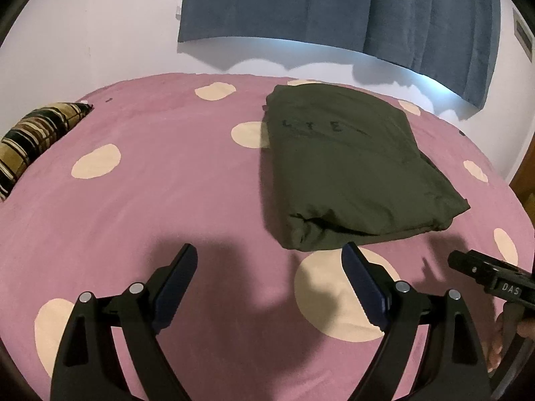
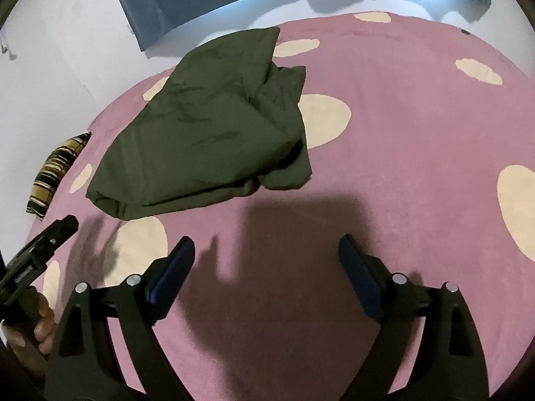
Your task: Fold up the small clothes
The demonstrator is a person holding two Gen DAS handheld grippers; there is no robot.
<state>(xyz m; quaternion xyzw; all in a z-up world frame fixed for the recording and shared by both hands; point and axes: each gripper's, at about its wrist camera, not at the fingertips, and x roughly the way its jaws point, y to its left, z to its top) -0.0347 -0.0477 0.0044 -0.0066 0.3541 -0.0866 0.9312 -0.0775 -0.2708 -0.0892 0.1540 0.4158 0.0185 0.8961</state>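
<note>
A dark olive garment [image 1: 347,170] lies folded into a rough rectangle on the pink bedspread [image 1: 167,183] with cream dots. In the right wrist view the garment [image 2: 207,133] lies ahead to the left, with a loose bunched flap on its right side. My left gripper [image 1: 269,260] is open and empty, hovering just short of the garment's near edge. My right gripper [image 2: 265,250] is open and empty, above bare bedspread [image 2: 401,133] near the garment's near right corner. Each gripper shows at the edge of the other's view.
A striped brown pillow [image 1: 33,133] lies at the bed's far left; it also shows in the right wrist view [image 2: 57,173]. A blue curtain [image 1: 334,6] hangs on the white wall behind the bed. A wooden edge [image 1: 525,180] is at the far right.
</note>
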